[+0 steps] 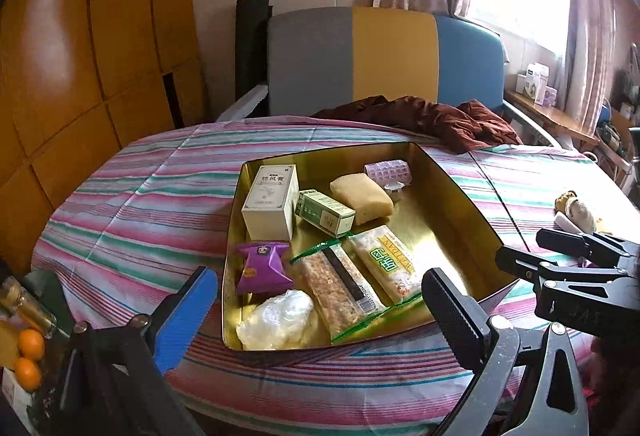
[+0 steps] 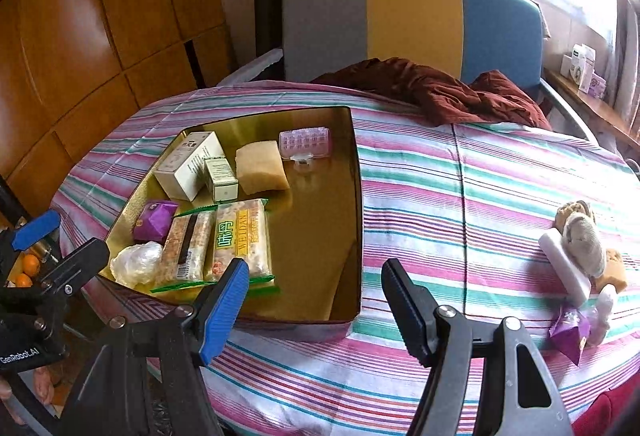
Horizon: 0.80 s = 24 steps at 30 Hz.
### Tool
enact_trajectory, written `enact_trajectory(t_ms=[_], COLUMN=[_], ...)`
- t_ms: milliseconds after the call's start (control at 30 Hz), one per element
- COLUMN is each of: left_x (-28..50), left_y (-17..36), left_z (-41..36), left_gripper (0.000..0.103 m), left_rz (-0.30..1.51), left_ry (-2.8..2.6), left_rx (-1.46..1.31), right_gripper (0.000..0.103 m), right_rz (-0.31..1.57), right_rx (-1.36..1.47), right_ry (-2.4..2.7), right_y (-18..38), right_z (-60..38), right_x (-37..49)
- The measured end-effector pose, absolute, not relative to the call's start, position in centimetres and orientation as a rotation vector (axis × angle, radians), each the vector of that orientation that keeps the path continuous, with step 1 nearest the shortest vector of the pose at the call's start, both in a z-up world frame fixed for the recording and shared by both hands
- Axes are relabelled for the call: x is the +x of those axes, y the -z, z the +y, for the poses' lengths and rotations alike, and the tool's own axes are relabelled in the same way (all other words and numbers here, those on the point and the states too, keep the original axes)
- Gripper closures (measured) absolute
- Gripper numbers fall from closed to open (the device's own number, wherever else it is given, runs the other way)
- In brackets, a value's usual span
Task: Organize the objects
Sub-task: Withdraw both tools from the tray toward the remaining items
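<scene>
A gold tin tray [image 1: 452, 212] [image 2: 320, 292] on the striped tablecloth holds a white box [image 1: 269, 201], a green box [image 1: 325, 213], a yellow sponge [image 1: 361, 197], a pink hair roller [image 1: 385, 172], a purple packet [image 1: 262, 268], a clear bag [image 1: 276, 320] and two snack bars [image 1: 384, 268]. Loose items lie at the table's right: a grey sock bundle [image 2: 586, 240], a white bar [image 2: 564, 264] and a purple packet [image 2: 570, 332]. My left gripper [image 1: 316, 308] is open and empty over the tray's near edge. My right gripper [image 2: 316, 296] is open and empty above the tray's near right corner.
A dark red cloth [image 2: 436, 88] lies at the table's far edge before a grey, yellow and blue chair [image 2: 412, 24]. Wooden panels stand at the left. Oranges [image 1: 29, 356] sit low at the left. A shelf with boxes [image 2: 582, 68] is at the right.
</scene>
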<state>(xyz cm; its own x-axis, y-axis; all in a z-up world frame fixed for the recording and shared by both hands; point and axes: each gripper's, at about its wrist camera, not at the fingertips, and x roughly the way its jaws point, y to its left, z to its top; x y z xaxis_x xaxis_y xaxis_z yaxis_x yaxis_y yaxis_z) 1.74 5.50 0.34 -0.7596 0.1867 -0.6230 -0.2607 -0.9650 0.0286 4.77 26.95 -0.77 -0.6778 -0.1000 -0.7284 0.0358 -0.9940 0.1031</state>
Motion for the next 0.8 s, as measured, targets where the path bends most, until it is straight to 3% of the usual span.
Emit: enact_trajectory(t_ms=[533,800], left_x=[1.7,1.2], left_y=[-0.2,-1.3], left_z=[8.6,12.2], left_gripper=[0.0,0.0], left_rz=[0.237,0.288], left_ry=[-2.629,-2.547], left_rx=[-0.933,-0.856], right_gripper=[0.033,0.033], right_rz=[-0.215,-0.317], right_rx=[1.329,1.401], right_ry=[2.882,2.975], right_y=[1.4,0.2], right_z=[31.7,39.0], right_x=[5.1,7.4])
